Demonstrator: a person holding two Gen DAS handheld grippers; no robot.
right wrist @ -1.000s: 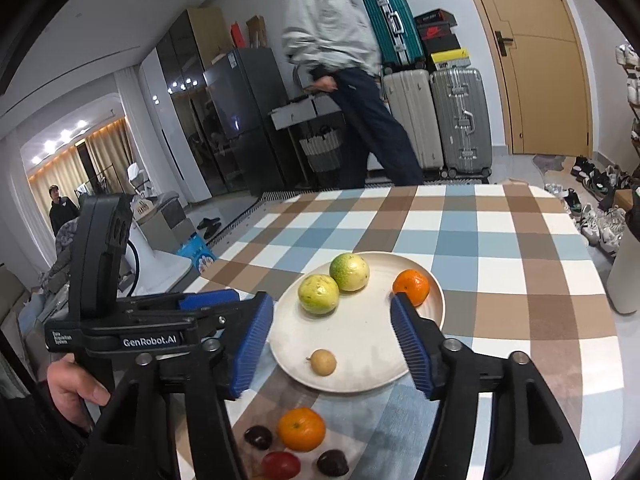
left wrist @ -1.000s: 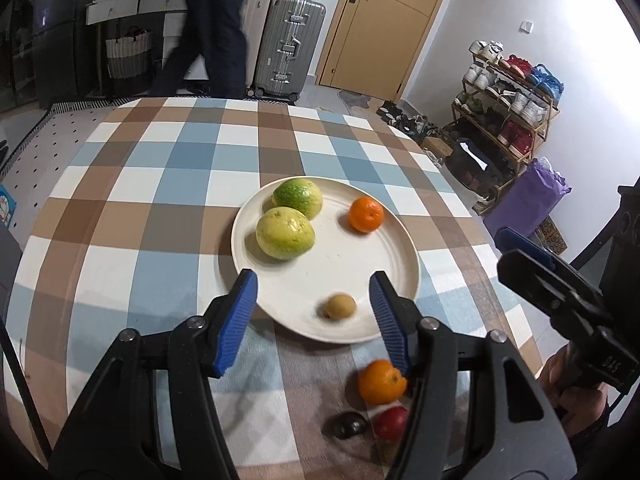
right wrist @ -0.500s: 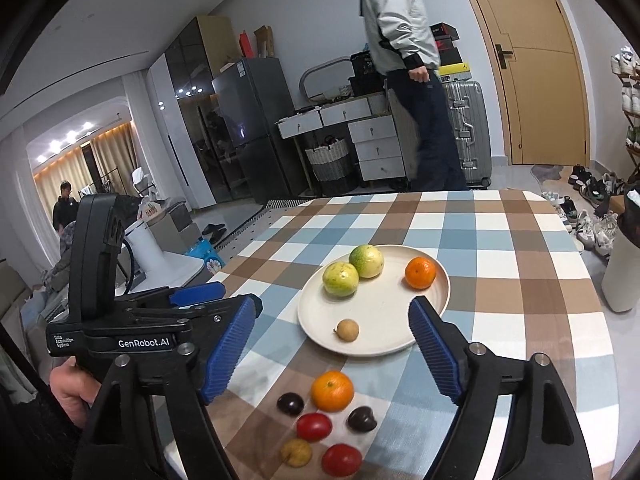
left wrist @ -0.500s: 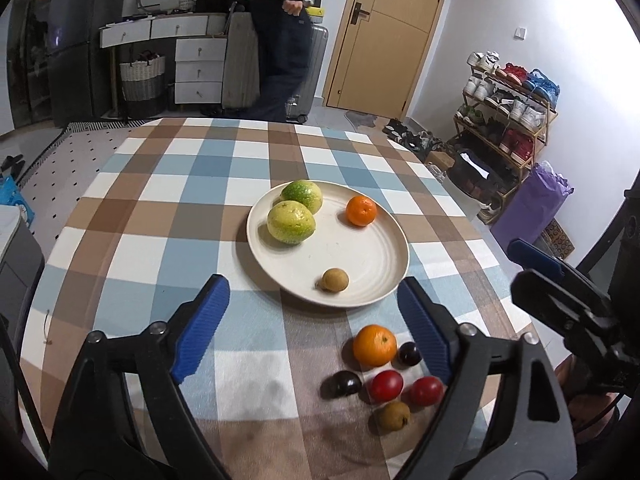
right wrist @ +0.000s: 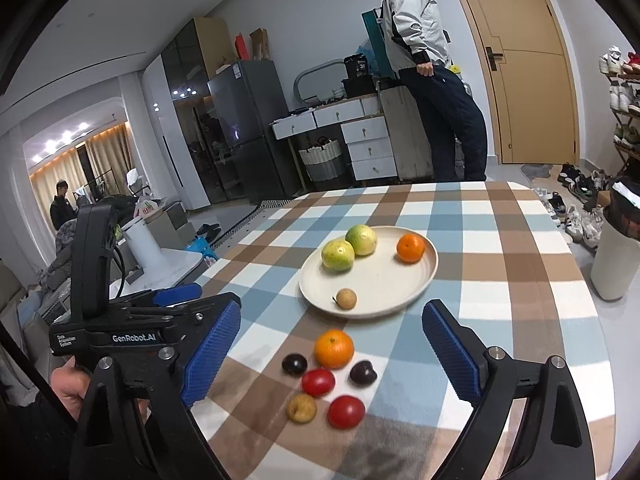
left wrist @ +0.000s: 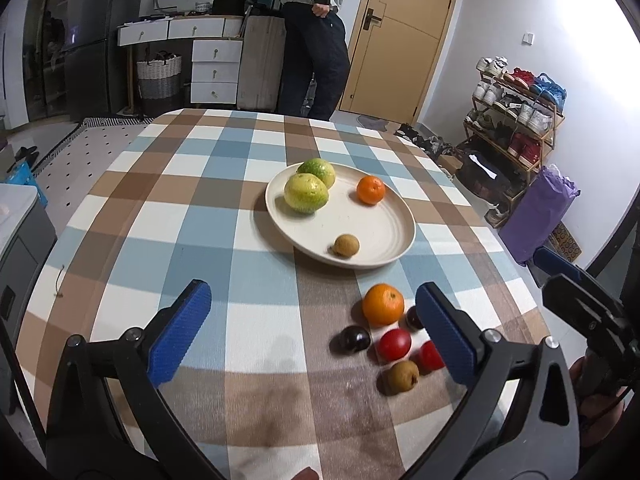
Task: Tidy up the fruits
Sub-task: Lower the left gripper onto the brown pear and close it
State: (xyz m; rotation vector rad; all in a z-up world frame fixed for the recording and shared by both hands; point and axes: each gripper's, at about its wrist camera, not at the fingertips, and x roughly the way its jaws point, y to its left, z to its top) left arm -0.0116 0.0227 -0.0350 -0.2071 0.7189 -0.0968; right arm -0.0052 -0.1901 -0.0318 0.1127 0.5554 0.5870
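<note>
Desk [left wrist: 248,332]: checked cloth, carrying everything.
Plate [left wrist: 384,236]: four fruits in.
Left tongs [left wrist: 312,320]: wide open, empty.
Right tongs [right wrist: 332,344]: wide open, empty.
Loose fruit [right wrist: 334,349]: six beside plate, unplaced.
Progress: roughly two fifths.

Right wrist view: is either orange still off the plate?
Yes: one orange sits on the checked tablecloth beside the small fruits, while the other orange rests on the plate.
</note>
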